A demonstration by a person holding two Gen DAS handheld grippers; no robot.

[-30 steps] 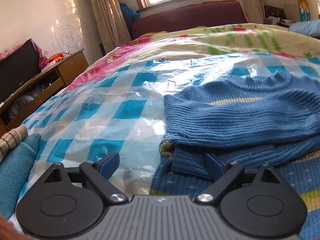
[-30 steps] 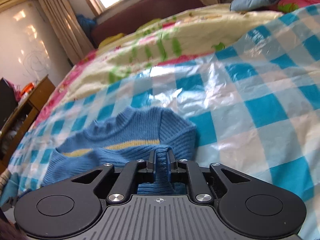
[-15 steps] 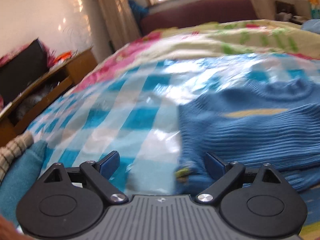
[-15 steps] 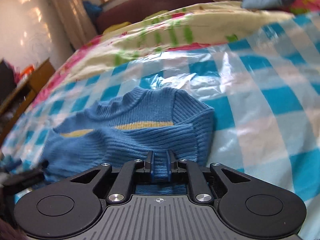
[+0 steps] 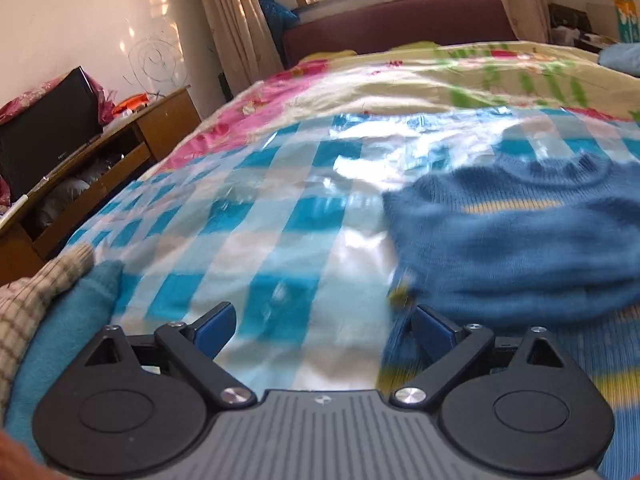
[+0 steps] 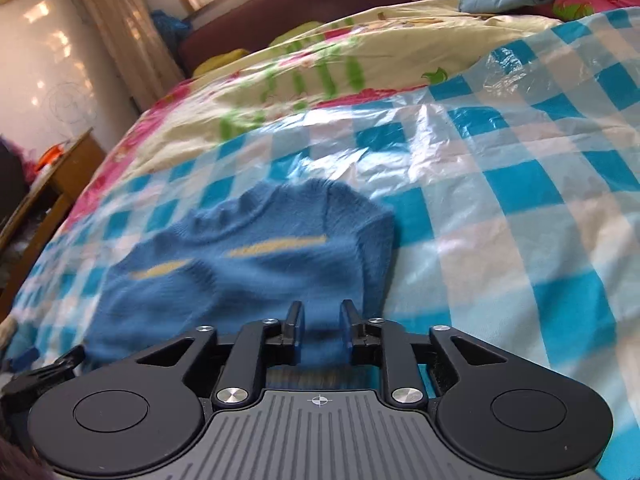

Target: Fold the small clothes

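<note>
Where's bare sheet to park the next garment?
Free: checked plastic sheet right of the blue sweater, and left of it toward the teal cloth. Crowded: the near middle, where the right gripper fingers are opening around knit.

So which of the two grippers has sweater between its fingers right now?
The right gripper: a fold of the blue sweater sits between its opening jaws. The left gripper stands wide open over checked plastic sheet, with nothing between.

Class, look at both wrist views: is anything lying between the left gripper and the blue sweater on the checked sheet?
Nothing visible does. The left gripper stands open over bare checked sheet, and the blue sweater lies beside its right finger.
</note>
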